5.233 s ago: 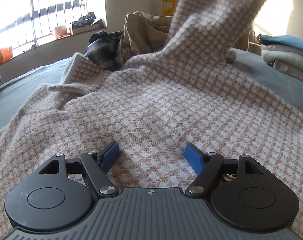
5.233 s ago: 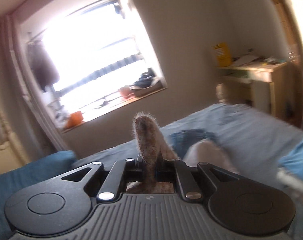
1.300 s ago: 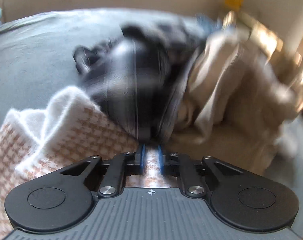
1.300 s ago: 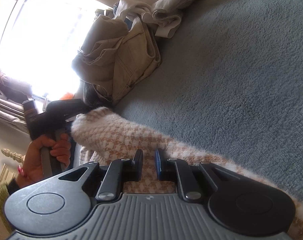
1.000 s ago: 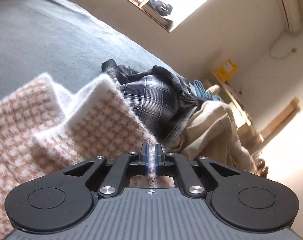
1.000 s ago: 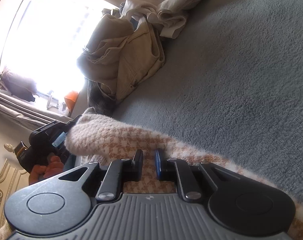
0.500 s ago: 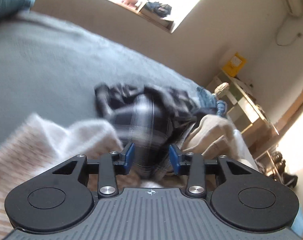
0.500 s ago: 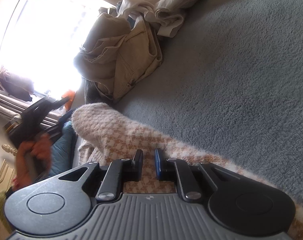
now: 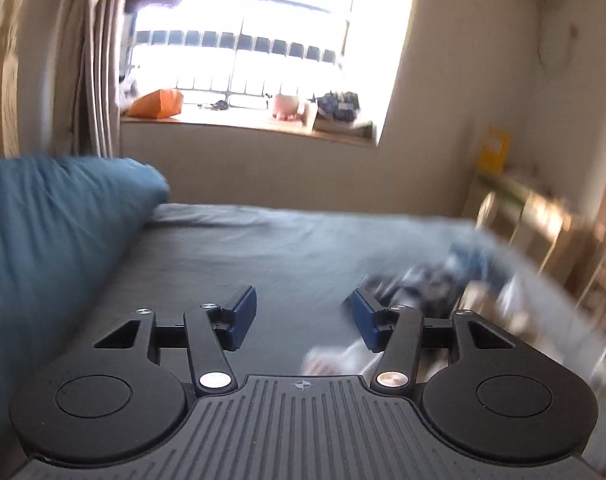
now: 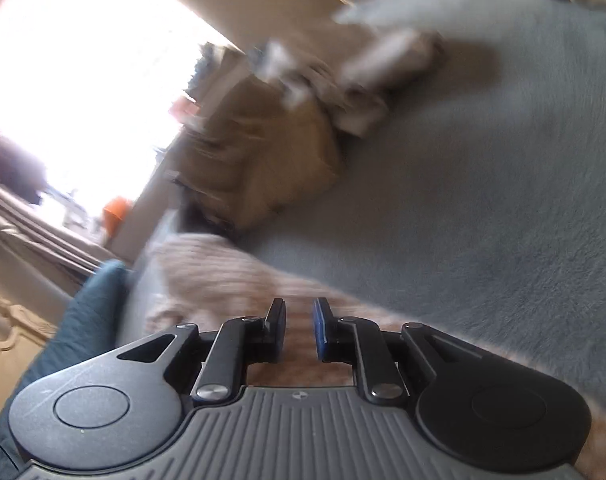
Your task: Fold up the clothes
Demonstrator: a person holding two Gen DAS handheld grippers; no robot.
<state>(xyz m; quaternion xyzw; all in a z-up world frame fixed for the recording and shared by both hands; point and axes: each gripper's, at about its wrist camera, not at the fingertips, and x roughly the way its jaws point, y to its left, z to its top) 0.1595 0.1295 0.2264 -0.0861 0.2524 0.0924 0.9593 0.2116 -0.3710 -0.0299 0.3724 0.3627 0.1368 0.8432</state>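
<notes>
Left wrist view: left gripper (image 9: pixel 301 316) gapes empty above the bed (image 9: pixel 287 248); right gripper (image 10: pixel 299 330), slightly parted, should release the houndstooth sweater (image 10: pixel 223 276) cleanly, fold undisturbed.

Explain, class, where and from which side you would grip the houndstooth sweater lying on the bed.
Grip the houndstooth sweater at its raised, rounded fold end, which stands off the grey bed cover. Come from the near side, where the right gripper is, jaws astride the edge. Blur hides finer detail.
</notes>
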